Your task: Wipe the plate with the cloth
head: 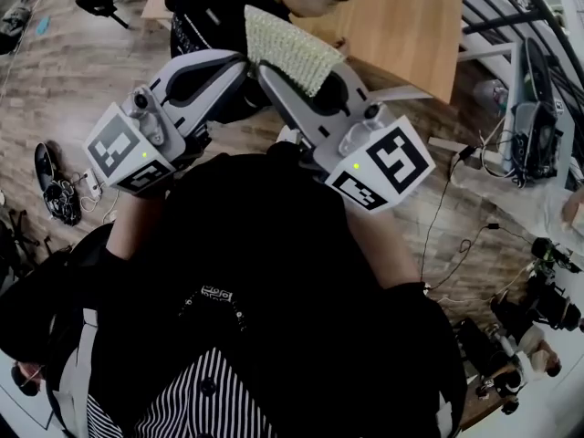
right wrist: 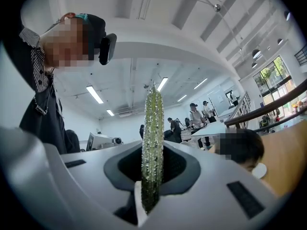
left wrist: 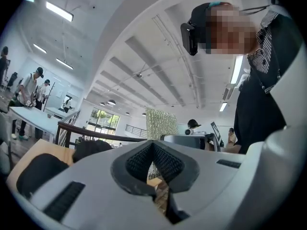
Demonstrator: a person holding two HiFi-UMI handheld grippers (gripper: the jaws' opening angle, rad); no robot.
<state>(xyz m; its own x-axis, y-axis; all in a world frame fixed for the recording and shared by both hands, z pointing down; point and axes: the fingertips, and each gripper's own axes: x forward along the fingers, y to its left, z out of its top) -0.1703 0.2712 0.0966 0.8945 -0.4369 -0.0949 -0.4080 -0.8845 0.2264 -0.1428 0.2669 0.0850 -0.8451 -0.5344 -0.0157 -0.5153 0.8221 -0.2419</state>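
Both grippers point up toward the ceiling, held close to my chest above a wood-patterned floor (head: 64,80). My right gripper (right wrist: 152,176) is clamped on the cloth (right wrist: 152,128), a pale green, nubbly piece. It stands straight up out of the jaws, its long axis in line with them, edge-on to that gripper's camera. My left gripper (left wrist: 153,152) sits just beside it, jaws pressed together with nothing between them. The cloth shows beyond its tips and does not touch them.

The plate appears in no view, so I cannot tell which way it lies from the cloth or which gripper is nearer to it.

Ahead of me a person sits at a wooden table (head: 401,16), and cables (head: 447,199) trail across the floor on either side. The room is a big, bright hall with strip lights, railings and people standing at far tables.

By my reading the wiping has not begun: the cloth must come down and turn toward a plate I have yet to find.
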